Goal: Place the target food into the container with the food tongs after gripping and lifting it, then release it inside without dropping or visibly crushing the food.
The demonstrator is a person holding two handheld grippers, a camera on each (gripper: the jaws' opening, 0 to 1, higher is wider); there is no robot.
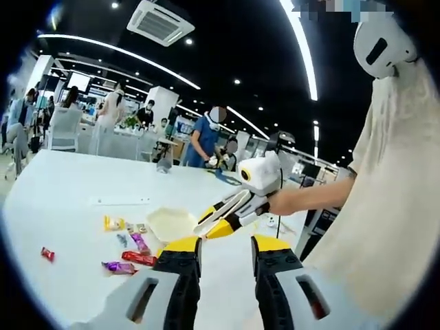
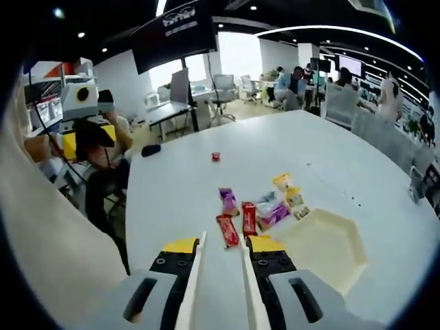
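A: Where do the snacks sit?

B: On the broad white table [image 2: 206, 185], in a loose cluster of small wrapped pieces. In the right gripper view two red foil-wrapped bars [image 2: 238, 225] lie side by side, nearest the gripper, with a purple wrapper [image 2: 227, 201] and a yellow wrapper [image 2: 282, 181] farther in. One small red candy [image 2: 216, 157] lies alone, well apart, toward the table's far edge.

A: And the container?

B: A shallow cream hexagonal tray [image 2: 328, 249], just beside the cluster. Nothing lies in it that I can see. The left gripper view shows the same tray [image 1: 170, 223], with the wrappers next to it and the lone red candy [image 1: 47, 254] off toward the table's edge.

A: How does the right gripper stand?

B: The right gripper [image 2: 223, 249] has yellow-tipped black jaws, each pressing on an arm of the pale food tongs [image 2: 193, 275]. The tong arms stand a little apart, with bare table between them and no food caught. From the left gripper view you see it [image 1: 208, 227] in a person's hand [image 1: 283, 202], with the tong tips above the tray's rim.

A: The left gripper?

B: The left gripper [image 1: 225, 249] has its jaws parted, with nothing between them. It is raised above the table's near edge.
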